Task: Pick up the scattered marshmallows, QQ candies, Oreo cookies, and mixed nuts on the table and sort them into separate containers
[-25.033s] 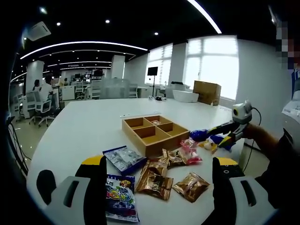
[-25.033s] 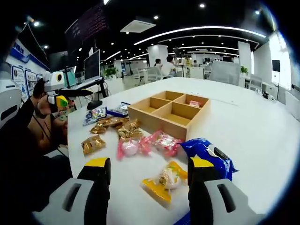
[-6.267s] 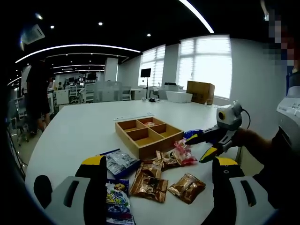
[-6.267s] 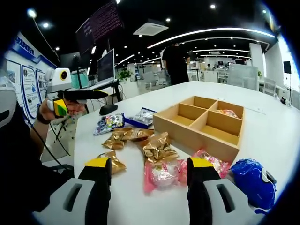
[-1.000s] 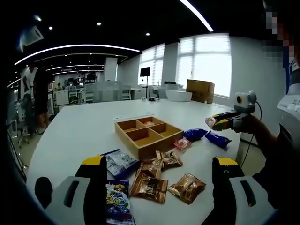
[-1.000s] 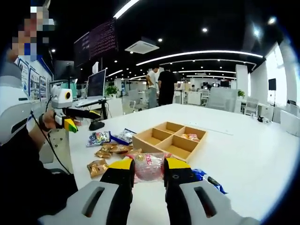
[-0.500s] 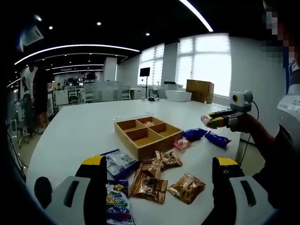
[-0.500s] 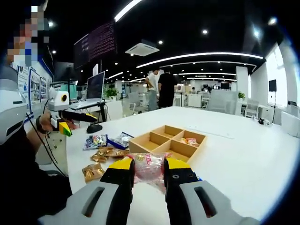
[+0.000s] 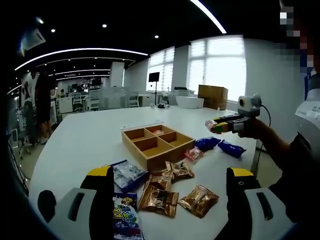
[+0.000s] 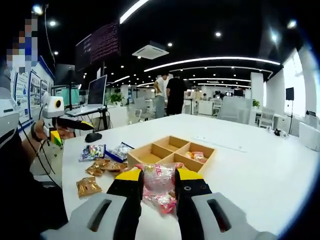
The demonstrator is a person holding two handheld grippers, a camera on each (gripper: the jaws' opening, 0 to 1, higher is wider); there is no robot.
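Right gripper (image 10: 158, 186) clenched on a pink candy packet (image 10: 159, 177), lifted above the table, wooden tray (image 10: 170, 151) at 12 o'clock. Carry step; next, lower it into the pink-candy compartment. Left gripper (image 9: 167, 187) released, idle over the gold packets (image 9: 159, 199).

A broad white table (image 9: 90, 137) carries a four-compartment wooden tray (image 9: 156, 142), gold foil packets (image 9: 199, 199), and blue wrappers (image 9: 218, 145).

We see a pink marshmallow packet (image 10: 159, 178) clamped in the right gripper (image 10: 158, 183) above the desk. The wooden four-compartment tray (image 9: 156, 142) holds one pink packet (image 10: 196, 156); gold nut packets (image 9: 159, 198), blue packets (image 9: 220, 146) and candy bags (image 9: 125, 215) lie scattered beside it.
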